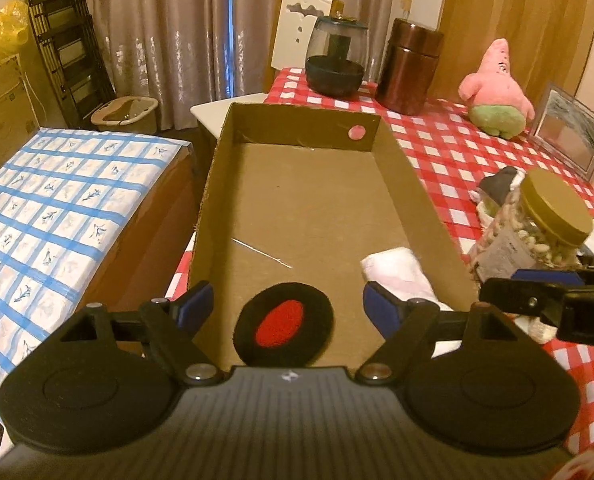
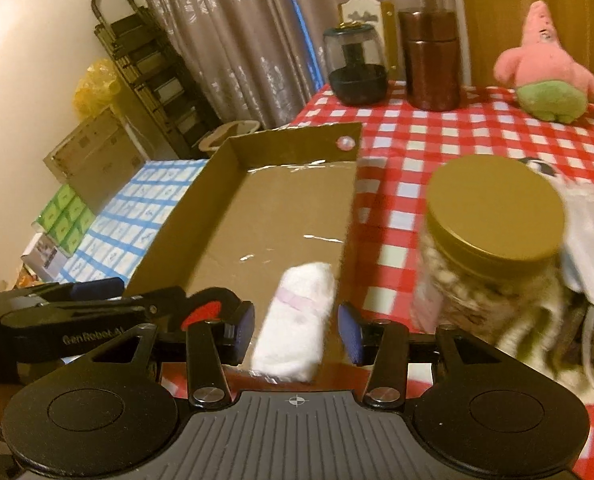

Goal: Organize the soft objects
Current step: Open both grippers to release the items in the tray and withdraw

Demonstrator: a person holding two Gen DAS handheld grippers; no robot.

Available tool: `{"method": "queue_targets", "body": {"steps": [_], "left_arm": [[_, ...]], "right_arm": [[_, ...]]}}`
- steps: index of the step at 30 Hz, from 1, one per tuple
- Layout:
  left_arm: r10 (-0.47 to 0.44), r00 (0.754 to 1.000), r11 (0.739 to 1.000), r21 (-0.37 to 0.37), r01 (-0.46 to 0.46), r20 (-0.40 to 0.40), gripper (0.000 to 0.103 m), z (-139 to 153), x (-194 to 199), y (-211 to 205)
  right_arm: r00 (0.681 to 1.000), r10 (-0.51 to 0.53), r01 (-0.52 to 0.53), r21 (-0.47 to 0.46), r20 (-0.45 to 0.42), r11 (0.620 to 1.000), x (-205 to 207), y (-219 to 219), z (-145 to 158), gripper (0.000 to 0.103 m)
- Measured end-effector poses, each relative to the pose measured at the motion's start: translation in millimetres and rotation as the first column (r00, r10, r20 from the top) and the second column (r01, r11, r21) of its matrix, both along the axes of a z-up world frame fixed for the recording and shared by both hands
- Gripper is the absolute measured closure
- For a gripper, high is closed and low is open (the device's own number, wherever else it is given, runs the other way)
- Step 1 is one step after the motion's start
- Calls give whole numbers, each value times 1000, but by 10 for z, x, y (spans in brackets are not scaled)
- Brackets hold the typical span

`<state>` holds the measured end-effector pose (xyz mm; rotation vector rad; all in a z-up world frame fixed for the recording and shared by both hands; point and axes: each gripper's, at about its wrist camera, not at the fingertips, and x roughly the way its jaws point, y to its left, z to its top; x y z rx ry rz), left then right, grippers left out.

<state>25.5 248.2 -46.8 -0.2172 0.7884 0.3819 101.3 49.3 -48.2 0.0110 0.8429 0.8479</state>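
Both tongs stand apart and grip nothing. The left tongs [image 1: 285, 304] straddle a black-and-red round pad [image 1: 284, 320] lying in the cardboard tray [image 1: 417, 200]. The right tongs [image 2: 297, 330] straddle a rolled white cloth [image 2: 297, 320] at the tray's near right corner. Right of the tray stands a gold-lidded jar [image 2: 493, 216], contents blurred, hiding a heap of soft things behind it.

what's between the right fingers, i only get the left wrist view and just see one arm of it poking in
Observer: A rolled white towel lies between the right gripper's fingers; neither touches it.
Operator: is all of it in the box
Observer: No, its near end hangs over the cardboard box's front edge.
Operator: anything soft behind that jar
Observer: Yes, a white cloth drapes just right of the gold-lidded jar.
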Motion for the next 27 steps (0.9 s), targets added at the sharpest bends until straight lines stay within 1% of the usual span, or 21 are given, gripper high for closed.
{"method": "queue_targets", "body": {"steps": [7, 11, 19, 23, 27], "left_arm": [[-30, 999, 1000, 5, 30, 42, 23, 189, -119, -257], [-70, 994, 998, 15, 69, 81, 23, 361, -153, -488], [-154, 978, 988, 17, 154, 140, 23, 639, -132, -994], [-193, 969, 981, -2, 196, 153, 23, 696, -98, -1272], [-251, 956, 967, 7, 253, 149, 23, 702, -54, -1570]], "right_arm": [[996, -84, 84, 1, 31, 996, -154, -536, 142, 56], [985, -164, 164, -1, 57, 986, -219, -925, 233, 56], [937, -337, 339, -6, 95, 941, -266, -1755, 409, 55], [907, -408, 411, -3, 103, 912, -275, -2094, 455, 52], [881, -463, 465, 3, 101, 885, -303, -2371, 472, 48]]}}
